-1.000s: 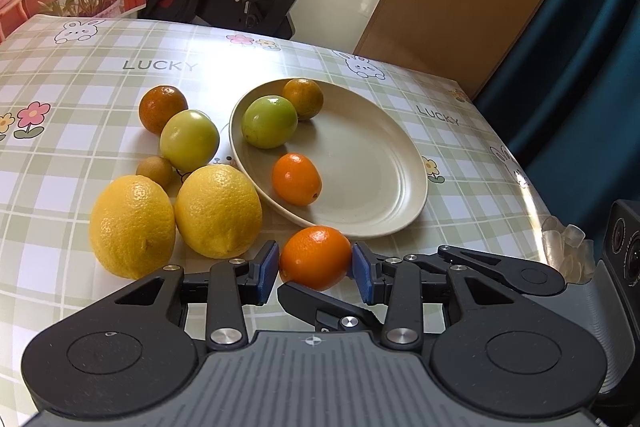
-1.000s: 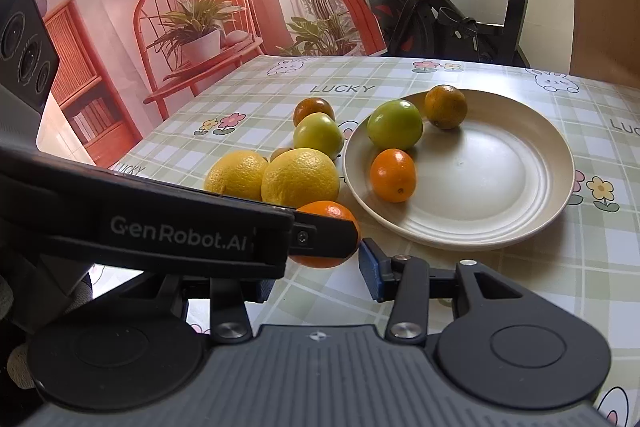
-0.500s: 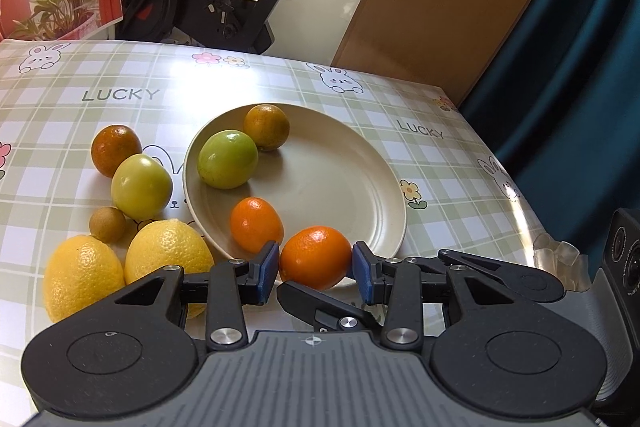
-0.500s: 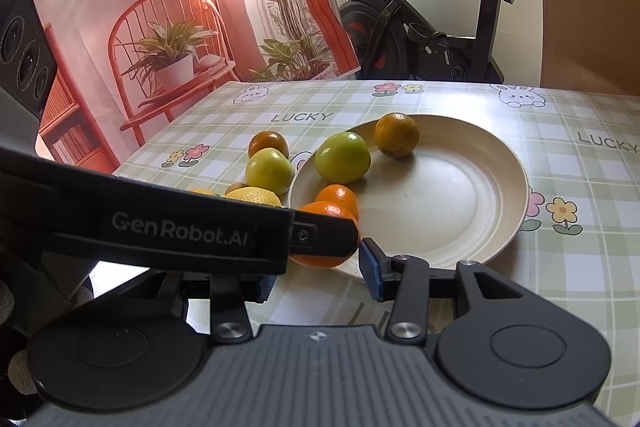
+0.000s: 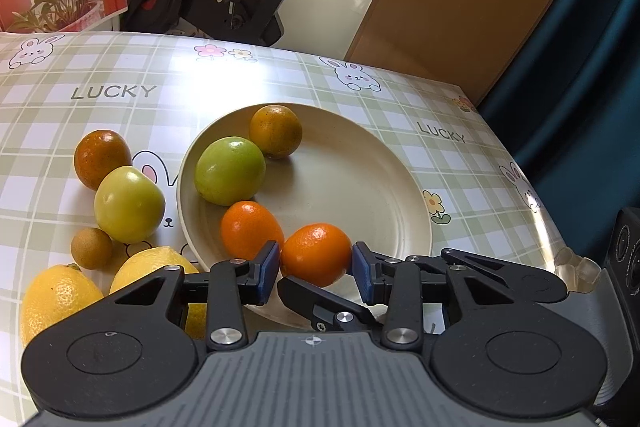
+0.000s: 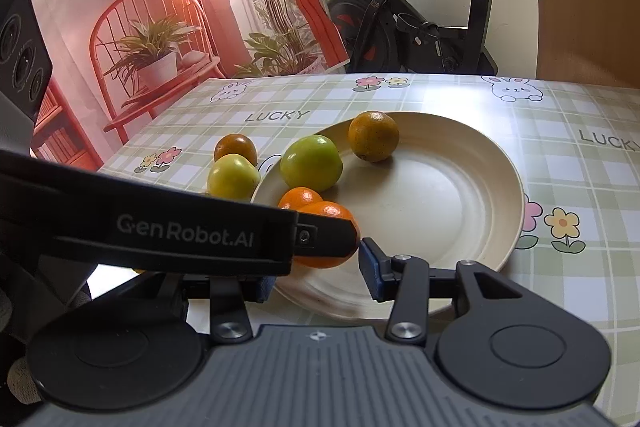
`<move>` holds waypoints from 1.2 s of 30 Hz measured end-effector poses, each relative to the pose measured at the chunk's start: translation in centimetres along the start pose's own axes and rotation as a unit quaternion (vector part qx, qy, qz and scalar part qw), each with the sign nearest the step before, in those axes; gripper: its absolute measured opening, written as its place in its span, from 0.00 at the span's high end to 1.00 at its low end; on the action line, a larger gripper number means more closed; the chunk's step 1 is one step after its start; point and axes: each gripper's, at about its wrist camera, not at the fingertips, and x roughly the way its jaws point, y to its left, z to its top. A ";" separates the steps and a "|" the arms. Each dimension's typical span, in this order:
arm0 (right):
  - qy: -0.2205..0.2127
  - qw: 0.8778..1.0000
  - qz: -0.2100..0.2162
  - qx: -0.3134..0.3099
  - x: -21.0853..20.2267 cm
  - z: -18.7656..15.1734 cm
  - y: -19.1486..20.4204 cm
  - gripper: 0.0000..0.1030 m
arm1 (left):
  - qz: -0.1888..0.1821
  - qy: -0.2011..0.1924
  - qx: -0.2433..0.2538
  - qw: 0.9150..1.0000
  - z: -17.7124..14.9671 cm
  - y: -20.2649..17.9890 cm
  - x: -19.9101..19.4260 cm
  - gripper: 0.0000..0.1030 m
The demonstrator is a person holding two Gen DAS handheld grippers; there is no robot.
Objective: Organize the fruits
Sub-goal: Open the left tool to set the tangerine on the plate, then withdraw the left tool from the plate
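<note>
The orange (image 5: 316,254) is likely light, firm and apt to roll, so a grip across its widest part suits it. It is small, round and glossy, clamped between the left gripper's (image 5: 315,269) pads over the plate's (image 5: 360,187) near rim, beside another orange already on the plate. The right gripper (image 6: 320,267) is spread and holds nothing.

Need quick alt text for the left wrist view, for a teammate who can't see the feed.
The left gripper holds an orange between its blue pads over the near rim of a cream plate, which already holds another orange, a green fruit and a darker orange. Two lemons and three smaller fruits lie on the checked tablecloth to its left.
</note>
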 end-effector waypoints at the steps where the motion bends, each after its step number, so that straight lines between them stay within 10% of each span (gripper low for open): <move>1: 0.003 1.000 -0.003 -0.002 0.3 0.1 0.0 0.56 | 0.004 -0.001 0.001 1.000 0.0 0.0 0.1 0.59; 36: -0.021 0.999 -0.045 -0.017 -3.1 0.3 1.9 0.53 | 0.043 -0.048 0.009 0.998 -0.6 0.4 -5.0 0.60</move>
